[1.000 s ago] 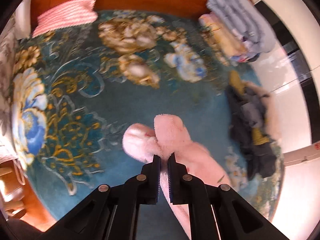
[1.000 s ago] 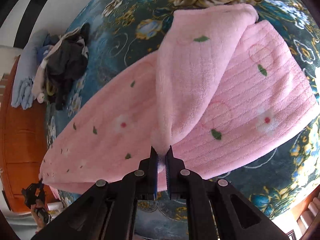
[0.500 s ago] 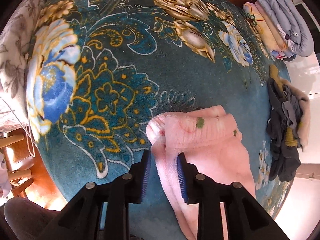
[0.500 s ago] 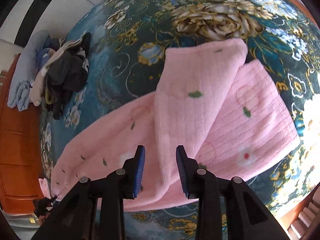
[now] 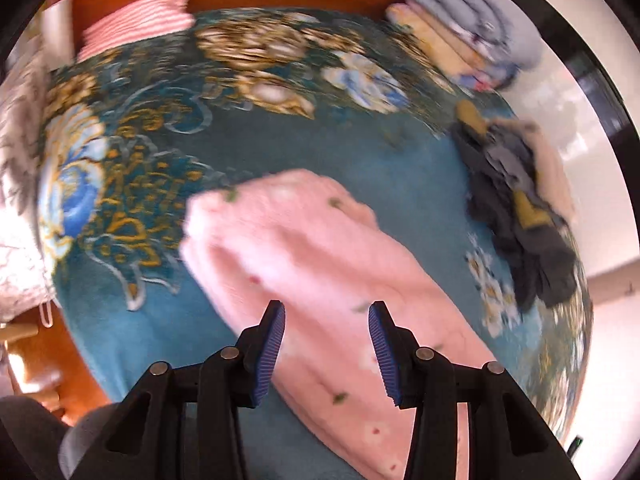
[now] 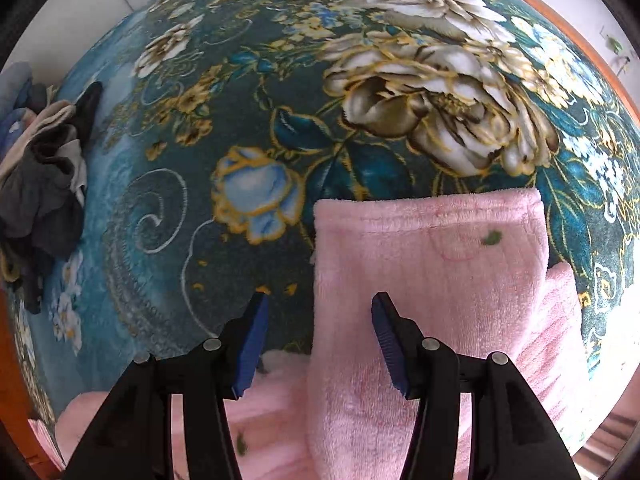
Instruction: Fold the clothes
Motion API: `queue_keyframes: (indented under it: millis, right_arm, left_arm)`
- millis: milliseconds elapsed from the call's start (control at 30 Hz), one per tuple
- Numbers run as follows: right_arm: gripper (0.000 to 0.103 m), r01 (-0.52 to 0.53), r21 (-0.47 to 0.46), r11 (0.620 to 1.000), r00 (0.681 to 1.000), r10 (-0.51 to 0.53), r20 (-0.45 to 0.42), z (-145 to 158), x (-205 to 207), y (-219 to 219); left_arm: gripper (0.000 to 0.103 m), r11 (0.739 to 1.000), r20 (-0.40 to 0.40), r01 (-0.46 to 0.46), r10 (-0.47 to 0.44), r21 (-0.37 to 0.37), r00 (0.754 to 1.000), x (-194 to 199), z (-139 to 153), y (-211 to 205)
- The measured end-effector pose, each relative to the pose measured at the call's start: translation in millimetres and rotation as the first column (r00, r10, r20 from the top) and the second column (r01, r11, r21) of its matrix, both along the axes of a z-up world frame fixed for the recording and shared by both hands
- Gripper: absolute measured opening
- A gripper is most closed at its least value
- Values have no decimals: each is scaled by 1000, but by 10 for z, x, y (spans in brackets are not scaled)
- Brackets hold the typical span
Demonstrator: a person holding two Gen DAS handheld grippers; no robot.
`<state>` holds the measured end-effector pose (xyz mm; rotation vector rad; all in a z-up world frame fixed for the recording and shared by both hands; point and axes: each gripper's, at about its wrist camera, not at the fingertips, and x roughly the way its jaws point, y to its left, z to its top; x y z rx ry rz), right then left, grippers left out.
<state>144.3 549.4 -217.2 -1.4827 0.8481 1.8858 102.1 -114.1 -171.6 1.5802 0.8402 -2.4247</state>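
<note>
A fluffy pink garment (image 5: pixel 304 248) with small green leaf and red dot prints lies partly folded on the teal floral blanket (image 5: pixel 168 184). My left gripper (image 5: pixel 328 344) is open and empty, just above the garment's near part. In the right wrist view one end of the pink garment (image 6: pixel 432 264) is folded over the rest. My right gripper (image 6: pixel 318 340) is open and empty over its left edge.
A dark crumpled clothes heap (image 5: pixel 516 192) lies at the blanket's right side and also shows in the right wrist view (image 6: pixel 44 184). Folded blue and yellow clothes (image 5: pixel 468 36) are stacked at the back right. A pink striped folded item (image 5: pixel 136 28) lies at the back left.
Both grippers have let go of the pink garment and opened wide. The garment's lifted end now lies folded over on the blanket. Both grippers have drawn back.
</note>
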Motion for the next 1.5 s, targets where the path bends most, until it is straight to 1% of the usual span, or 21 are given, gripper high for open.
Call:
queue_keyframes:
  millis: [33,67,167,267,367,433,500,533,600,667,733,800,967,1133,1167,1233,1300,1333,1367,1467,1500]
  right_arm:
    - [54,15,-1,1000,1000,-15,11,-43,-4,27]
    - [54,19,0,1000,1000,-19,16,-68,-12,37]
    - [54,-4,17,1000,998,3,60,-127,-71,23]
    - [54,-52,46,998,992,46,117,-168,-133,-32]
    - [53,-95,84,992,983,80,162,-185,-162,-87]
    - [45,-97,111,989,978,74,196,-181,-150,-105]
    - [15,-89,134,987,972,57,227,-156,-123,-110]
    - [10,-86,131,988,973,55,225,-128,-107,-110]
    - [5,-85,118,989,979,61,193,-22,-79,-115]
    - [4,-83,95,992,991,72,112,179,-38,-122]
    - [4,-82,59,995,997,82,0,468,42,-122]
    - [4,-71,12,997,989,72,-126,793,215,-102]
    - [4,58,-70,996,984,-69,-164,801,1023,68]
    - [4,182,-157,971,959,-210,-189,808,1831,238]
    - [4,211,-176,961,951,-244,-189,776,1994,271]
    - [4,317,-231,920,923,-355,-147,406,2311,326]
    - [4,367,-250,896,904,-407,-130,210,2482,352]
    - [4,369,-249,895,901,-411,-141,210,2511,366]
    - [4,372,-250,894,896,-416,-157,222,2536,385]
    - [4,384,-261,886,857,-447,-256,410,2558,511]
    - [4,378,-248,892,855,-439,-276,484,2542,556]
  left_arm:
    - [48,998,-2,64,-64,-4,998,-34,-47,185]
    - [49,993,5,112,-112,-28,994,-41,-104,338]
    - [48,984,58,175,-174,-12,983,-43,-329,520]
    - [49,993,43,86,-90,79,995,14,-388,315]
    - [49,990,44,-12,6,142,999,127,-438,99]
    - [49,982,62,-57,47,181,997,178,-498,-14]
    - [49,974,73,-85,71,208,995,214,-537,-92]
    - [49,973,73,-86,72,214,995,223,-542,-107]
    - [49,975,75,-79,64,206,995,230,-536,-95]
    - [49,976,79,-74,59,206,995,235,-527,-96]
    - [49,974,83,-77,61,213,995,249,-523,-117]
    - [49,972,84,-87,70,216,994,253,-510,-141]
    - [49,967,80,-101,84,233,993,273,-504,-189]
    - [49,968,77,-82,66,239,995,286,-462,-152]
    - [49,969,73,-77,61,237,995,293,-443,-141]
    - [49,973,70,-67,52,222,996,304,-400,-117]
    - [49,974,67,-67,53,214,996,311,-363,-104]
    - [49,975,66,-67,54,211,996,314,-344,-98]
    - [49,976,64,-67,55,208,996,317,-325,-92]
    - [49,978,59,-69,58,199,997,327,-270,-74]
    - [49,978,58,-69,59,195,997,330,-251,-67]
